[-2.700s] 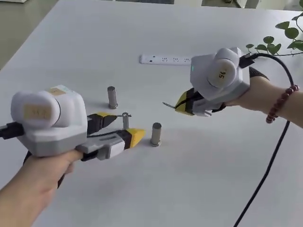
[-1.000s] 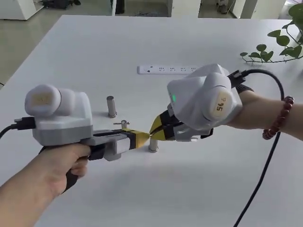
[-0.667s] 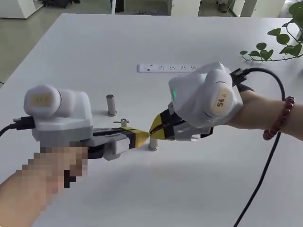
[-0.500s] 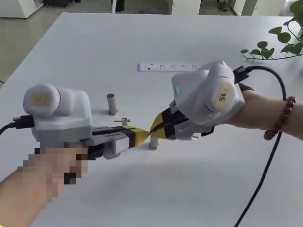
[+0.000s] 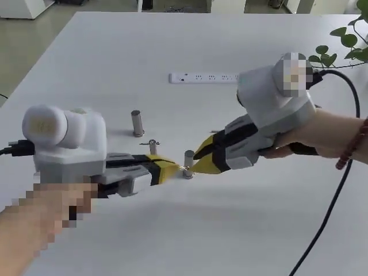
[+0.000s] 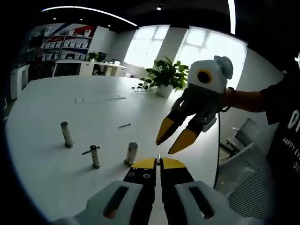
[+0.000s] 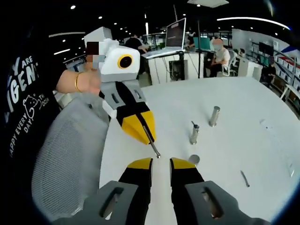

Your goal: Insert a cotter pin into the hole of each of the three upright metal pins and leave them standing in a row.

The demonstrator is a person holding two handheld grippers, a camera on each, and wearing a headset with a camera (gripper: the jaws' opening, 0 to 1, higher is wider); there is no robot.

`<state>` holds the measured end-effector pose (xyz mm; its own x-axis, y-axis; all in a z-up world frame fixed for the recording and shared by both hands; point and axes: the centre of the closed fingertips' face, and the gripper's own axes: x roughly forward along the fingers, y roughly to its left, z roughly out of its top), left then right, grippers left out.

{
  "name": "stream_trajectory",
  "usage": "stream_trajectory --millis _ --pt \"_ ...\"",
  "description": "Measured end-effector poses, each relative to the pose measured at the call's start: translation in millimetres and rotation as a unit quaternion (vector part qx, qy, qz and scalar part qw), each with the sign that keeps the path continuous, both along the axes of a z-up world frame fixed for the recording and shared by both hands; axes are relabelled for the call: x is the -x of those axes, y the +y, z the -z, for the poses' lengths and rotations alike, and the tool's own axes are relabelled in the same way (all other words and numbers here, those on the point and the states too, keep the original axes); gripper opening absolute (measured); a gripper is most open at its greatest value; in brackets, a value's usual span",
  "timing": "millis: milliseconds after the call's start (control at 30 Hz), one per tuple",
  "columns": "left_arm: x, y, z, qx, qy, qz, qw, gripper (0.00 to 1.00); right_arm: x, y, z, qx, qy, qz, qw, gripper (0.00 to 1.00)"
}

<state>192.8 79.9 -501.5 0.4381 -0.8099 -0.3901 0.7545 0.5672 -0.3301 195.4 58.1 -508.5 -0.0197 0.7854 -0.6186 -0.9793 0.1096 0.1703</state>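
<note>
Over mid-table, just beside the nearest metal pin, the held cotter pin had changed hands. Approx 2.7 s earlier it stuck out of the R gripper while the L gripper was spread open. Now the L jaws were clamped on it, shank poking out past the yellow tips toward the R gripper. The R jaws stood narrowly apart, empty, close to the shank's free end, having pulled back from the tip-to-tip meeting of half a sec before.

The row stood mid-table. The middle metal pin already carried a fitted cotter pin thru its hole; the far metal pin and the nearest one looked bare. A spare cotter pin lay loose btw the row and the power strip toward the far edge.

Judgement: handoff done, prob. a re-grip for a better angle. 1 of 3 fitted; next the L gripper must line the shank up w/ the nearest pin's hole.
</note>
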Motion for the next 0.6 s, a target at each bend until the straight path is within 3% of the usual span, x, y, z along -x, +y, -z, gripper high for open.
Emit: stream_trajectory --millis 100,133,233,433,600 --pt "3.6 -0.3 1.5 -0.006 -0.010 0.014 0.9998 0.00 4.2 -2.2 -0.2 -0.012 0.021 0.004 0.9997 0.10" --pt "5.3 -0.8 1.8 -0.006 -0.012 0.019 0.9997 0.00 8.8 -2.6 -0.2 -0.019 0.042 0.003 0.9989 0.10" --pt "9.6 -2.7 2.4 -0.005 -0.023 0.037 0.9990 0.00 14.4 -3.6 -0.3 -0.032 0.066 0.005 0.9973 0.11" --pt "16.6 -5.5 2.6 0.004 -0.036 0.063 0.9974 0.00 26.1 -5.1 1.0 -0.043 0.087 -0.014 0.9952 0.12" --pt "20.9 -8.0 3.6 0.016 -0.031 0.072 0.9968 0.00 32.9 -5.2 1.0 -0.053 0.102 -0.023 0.9931 0.11"
